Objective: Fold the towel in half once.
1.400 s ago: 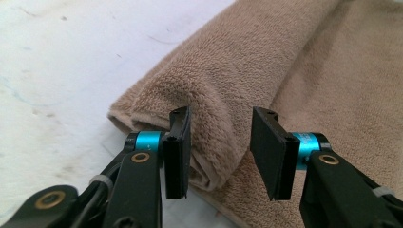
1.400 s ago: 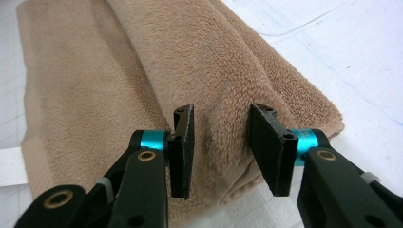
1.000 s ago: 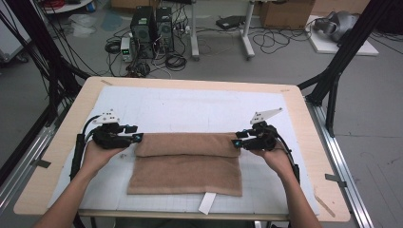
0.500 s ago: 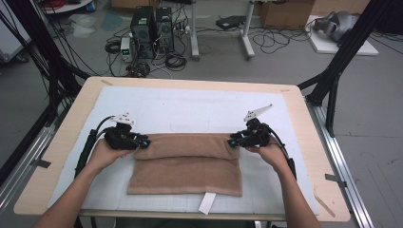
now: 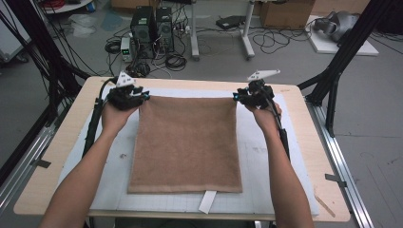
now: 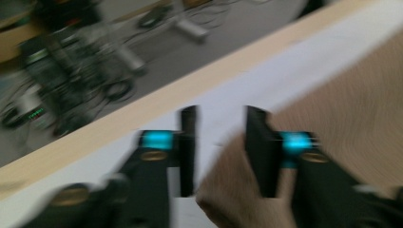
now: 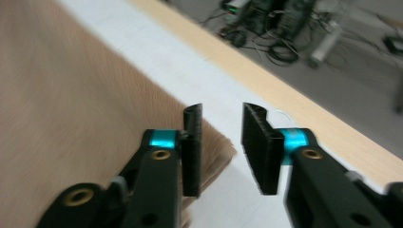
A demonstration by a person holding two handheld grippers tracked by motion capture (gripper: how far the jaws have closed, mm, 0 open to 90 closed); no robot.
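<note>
- Where the high view looks down on the worktop (image 5: pixel 57 156), a brown towel (image 5: pixel 187 145) lies spread flat on a white gridded mat (image 5: pixel 266 156), its near edge close to the person's side and its far edge near the back of the mat.
- The left gripper (image 5: pixel 142 96) sits at the towel's far left corner, held in the person's left hand (image 5: pixel 116 114).
- The right gripper (image 5: pixel 236 97) sits at the far right corner, held in the right hand (image 5: pixel 263 114); the two are well apart, with the full width of the towel between them.
- In the left gripper view the left gripper (image 6: pixel 219 142) has just been opening: its jaws stand apart with a gap between them. The towel's corner (image 6: pixel 237 190) bunches up beside the right-hand jaw; the picture is blurred, so the cloth seems to lie loose against that jaw rather than pinched.
- In the right gripper view the right gripper (image 7: pixel 221 142) has likewise just been opening. Its jaws are spread, and the towel's corner (image 7: pixel 216 147) lies on the mat below the left-hand jaw, with white mat showing through the gap.
- A small white paper tag (image 5: pixel 207 201) lies on the mat just beside the towel's near edge.
</note>
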